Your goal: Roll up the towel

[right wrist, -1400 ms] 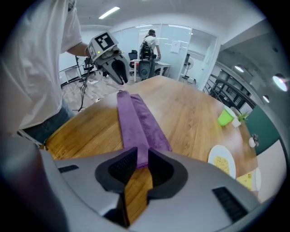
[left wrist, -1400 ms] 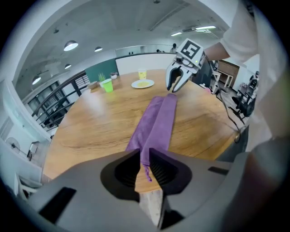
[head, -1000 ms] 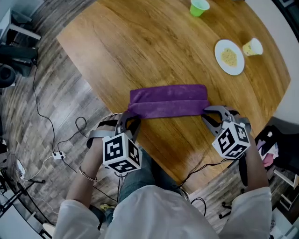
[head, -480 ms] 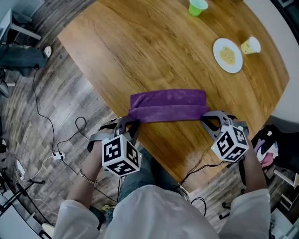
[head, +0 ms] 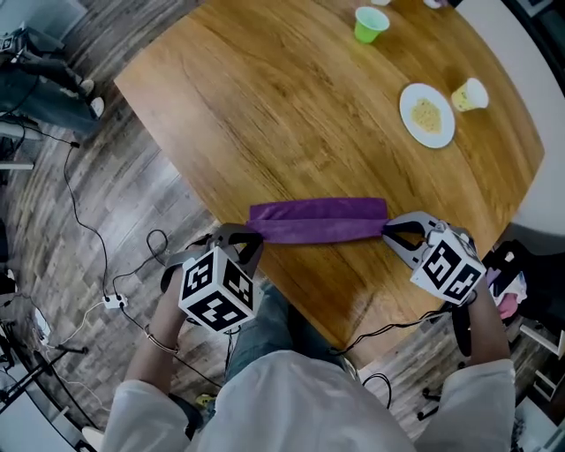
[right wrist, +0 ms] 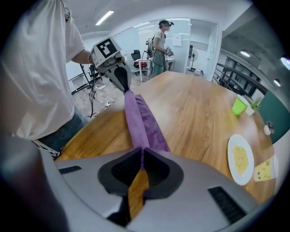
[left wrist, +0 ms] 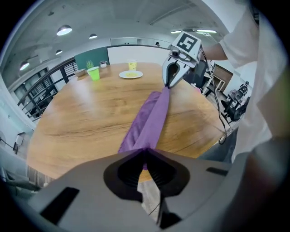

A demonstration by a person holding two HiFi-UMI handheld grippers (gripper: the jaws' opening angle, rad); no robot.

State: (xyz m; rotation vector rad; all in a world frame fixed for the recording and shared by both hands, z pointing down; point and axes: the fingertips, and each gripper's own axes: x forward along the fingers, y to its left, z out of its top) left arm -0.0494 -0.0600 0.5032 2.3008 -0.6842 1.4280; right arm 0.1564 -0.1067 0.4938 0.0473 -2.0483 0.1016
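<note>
Observed a purple towel (head: pixel 318 220) folded into a long narrow strip with two layers showing, stretched straight along the near edge of a round wooden table (head: pixel 265 115). Could not confirm whether the middle of the towel rests on the wood or hangs just clear of it. Found the left gripper (head: pixel 250 238) at the towel's left end, jaws closed tight on the cloth, with the end pinched at the very tips in the left gripper view. Found the right gripper (head: pixel 386 231) at the towel's right end, jaws likewise clamped on the cloth, a thin fold caught between the tips in the right gripper view. Noted both grippers angled steeply downward, each carrying a marker cube (head: pixel 214 290) on the side away from the towel. Recorded a white plate (head: pixel 426 115) with a pale yellow portion of food well beyond the towel's right half, on the far side. Recorded a yellow cup (head: pixel 469 94) just beside that plate, on its side away from the towel's left end. Recorded a green cup (head: pixel 371 24) still farther beyond the towel, near the far rim. Noted loose cables (head: pixel 88 238) on the plank floor off the towel's left end. Seen in the right gripper view, past the towel's left end: a person (right wrist: pixel 159 43) standing in the room.
</note>
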